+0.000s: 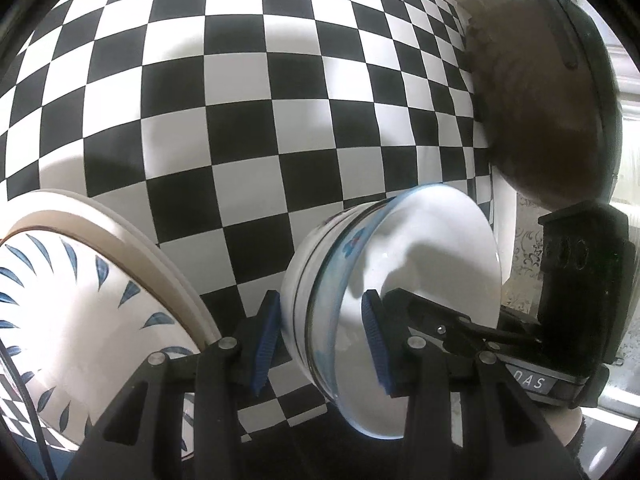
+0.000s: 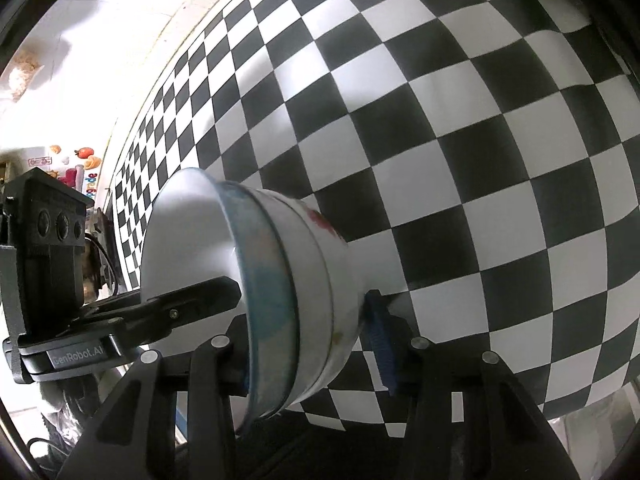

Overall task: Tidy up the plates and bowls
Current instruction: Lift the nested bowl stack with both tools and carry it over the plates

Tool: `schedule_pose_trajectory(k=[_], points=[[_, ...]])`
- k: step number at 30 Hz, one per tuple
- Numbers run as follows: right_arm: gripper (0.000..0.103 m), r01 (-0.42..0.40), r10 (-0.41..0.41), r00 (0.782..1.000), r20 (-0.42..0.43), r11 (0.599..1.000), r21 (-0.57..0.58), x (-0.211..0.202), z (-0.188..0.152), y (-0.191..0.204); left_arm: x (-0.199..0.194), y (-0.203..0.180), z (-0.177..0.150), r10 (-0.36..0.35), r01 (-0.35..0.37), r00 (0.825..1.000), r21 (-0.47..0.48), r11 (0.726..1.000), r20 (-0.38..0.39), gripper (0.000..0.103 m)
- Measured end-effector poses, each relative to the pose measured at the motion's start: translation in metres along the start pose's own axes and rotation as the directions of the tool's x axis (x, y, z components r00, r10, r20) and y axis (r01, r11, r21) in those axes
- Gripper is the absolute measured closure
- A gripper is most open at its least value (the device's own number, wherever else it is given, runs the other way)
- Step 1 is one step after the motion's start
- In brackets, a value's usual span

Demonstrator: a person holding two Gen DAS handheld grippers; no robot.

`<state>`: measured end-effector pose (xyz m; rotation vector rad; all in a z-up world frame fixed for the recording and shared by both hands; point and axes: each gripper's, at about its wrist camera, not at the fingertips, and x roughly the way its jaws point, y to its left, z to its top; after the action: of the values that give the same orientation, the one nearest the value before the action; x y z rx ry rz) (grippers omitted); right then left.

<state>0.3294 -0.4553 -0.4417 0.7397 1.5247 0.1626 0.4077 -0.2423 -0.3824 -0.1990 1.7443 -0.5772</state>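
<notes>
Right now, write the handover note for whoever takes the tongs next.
Left tongs: shut on the stacked bowls' rim, one finger inside, one outside.
Right tongs: shut on the opposite rim of the same stack.
Stacked bowls: nested white bowls, tipped on their side over the checkered tablecloth.
Blue-leaf plate: to the left, on a beige-rimmed plate.
Done: bowls nested, plates stacked.
Left: set the bowl stack down, probably beside the plates.

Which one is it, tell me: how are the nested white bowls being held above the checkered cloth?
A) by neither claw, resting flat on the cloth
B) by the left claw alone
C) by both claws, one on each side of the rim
C: the left claw and the right claw each straddle the rim of the nested white bowls, from opposite sides.
</notes>
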Motion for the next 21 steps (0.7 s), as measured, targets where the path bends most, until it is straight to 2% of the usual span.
schedule_pose_trajectory(k=[12,21], points=[[0.056,-0.006,0.007,1.0,0.007,0.996,-0.089,-0.009,0.009,0.069,-0.052,0.007,-0.013,0.005,-0.003,0.997,-0.021,1.0,0.079,0.066],[0.057,-0.016,0.012,1.0,-0.02,0.98,-0.199,-0.001,0.013,0.136,-0.093,0.042,-0.036,0.019,-0.006,0.99,-0.093,0.996,0.137,0.066]])
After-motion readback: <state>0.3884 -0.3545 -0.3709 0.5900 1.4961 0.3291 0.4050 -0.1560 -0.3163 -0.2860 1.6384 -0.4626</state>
